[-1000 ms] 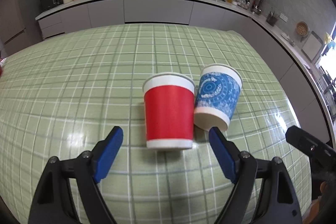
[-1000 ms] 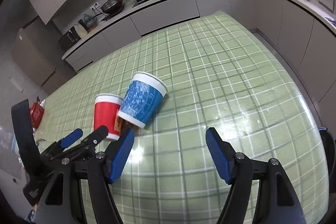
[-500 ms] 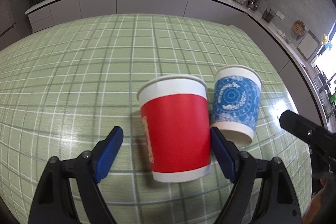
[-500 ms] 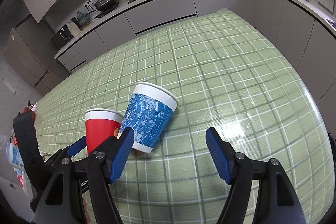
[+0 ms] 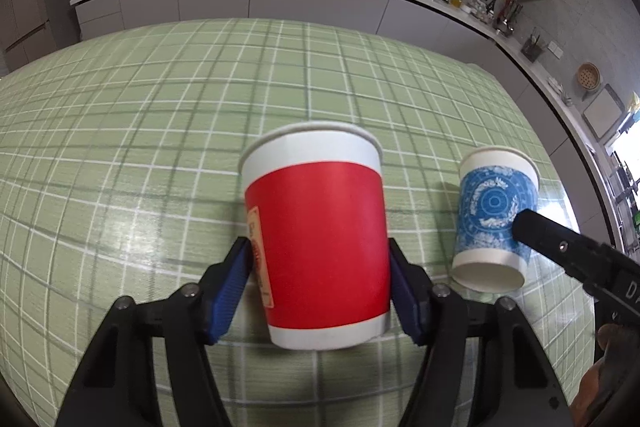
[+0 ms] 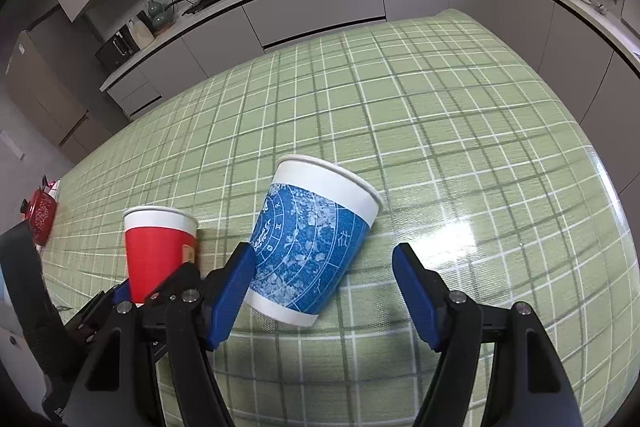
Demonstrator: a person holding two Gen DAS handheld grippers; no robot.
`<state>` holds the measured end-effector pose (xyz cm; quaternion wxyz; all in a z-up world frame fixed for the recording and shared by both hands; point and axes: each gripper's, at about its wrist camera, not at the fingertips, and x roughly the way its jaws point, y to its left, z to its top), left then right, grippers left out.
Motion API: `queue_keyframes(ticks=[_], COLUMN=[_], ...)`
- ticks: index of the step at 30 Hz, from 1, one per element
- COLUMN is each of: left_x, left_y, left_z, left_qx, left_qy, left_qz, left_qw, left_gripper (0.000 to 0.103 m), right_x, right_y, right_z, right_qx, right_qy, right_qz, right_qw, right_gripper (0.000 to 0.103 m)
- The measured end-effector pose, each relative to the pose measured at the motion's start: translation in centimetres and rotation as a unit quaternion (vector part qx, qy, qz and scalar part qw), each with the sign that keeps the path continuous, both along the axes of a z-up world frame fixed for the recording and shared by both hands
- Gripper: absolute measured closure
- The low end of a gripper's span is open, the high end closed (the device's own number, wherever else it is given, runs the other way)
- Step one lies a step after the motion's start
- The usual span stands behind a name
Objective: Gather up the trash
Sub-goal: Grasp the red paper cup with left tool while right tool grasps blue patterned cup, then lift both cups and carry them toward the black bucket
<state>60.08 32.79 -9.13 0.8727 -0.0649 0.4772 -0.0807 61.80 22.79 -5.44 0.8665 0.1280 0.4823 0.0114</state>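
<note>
Left gripper (image 5: pixel 320 287) had just closed onto the red cup (image 5: pixel 318 247); right gripper (image 6: pixel 324 291) stood apart around the tilted blue cup (image 6: pixel 308 247), not squeezing.

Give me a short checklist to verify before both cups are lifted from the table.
1. Left gripper pads press both sides of the red cup; its jaws have just been closing: ok.
2. Right gripper closed on the blue cup: not ok, gap at one pad.
3. Blue cup upright: not ok, tilted.
4. Cups apart: ok.
5. Cups empty: cannot tell.
</note>
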Motion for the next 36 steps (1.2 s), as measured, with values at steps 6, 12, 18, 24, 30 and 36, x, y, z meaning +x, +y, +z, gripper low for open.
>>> queue_keyframes(ticks=[6, 12, 18, 24, 30, 36], left_x=[-0.6, -1.9, -2.5, -2.4, -4.0, -5.3], left_y=[0.8, 2.2, 2.5, 1.9, 1.0, -0.3], left_z=[-0.4, -0.7, -0.5, -0.1, 0.7, 1.8], left_qx=[0.000, -0.002, -0.004, -0.009, -0.005, -0.001], left_qy=[0.006, 0.004, 0.003, 0.002, -0.008, -0.022], left_qz=[0.006, 0.010, 0.009, 0.009, 0.005, 0.002], left_qw=[1.0000, 0.9999, 0.9999, 0.9999, 0.9999, 0.9998], left_gripper=[0.040, 0.041, 0.042, 0.045, 0.045, 0.045], right_x=[1.0, 2.0, 2.1, 1.3, -0.4, -2.5], right_y=[0.6, 1.6, 1.7, 1.7, 1.2, 0.0], right_z=[-0.5, -1.3, -2.2, -2.7, -1.0, -0.5], right_qx=[-0.004, -0.009, -0.006, 0.001, -0.011, -0.008], right_qy=[0.003, 0.014, 0.018, 0.009, -0.018, -0.023], right_qz=[0.004, 0.013, 0.017, 0.030, 0.036, 0.037], right_qw=[1.000, 1.000, 1.000, 1.000, 0.999, 0.999], right_gripper=[0.027, 0.027, 0.027, 0.039, 0.040, 0.040])
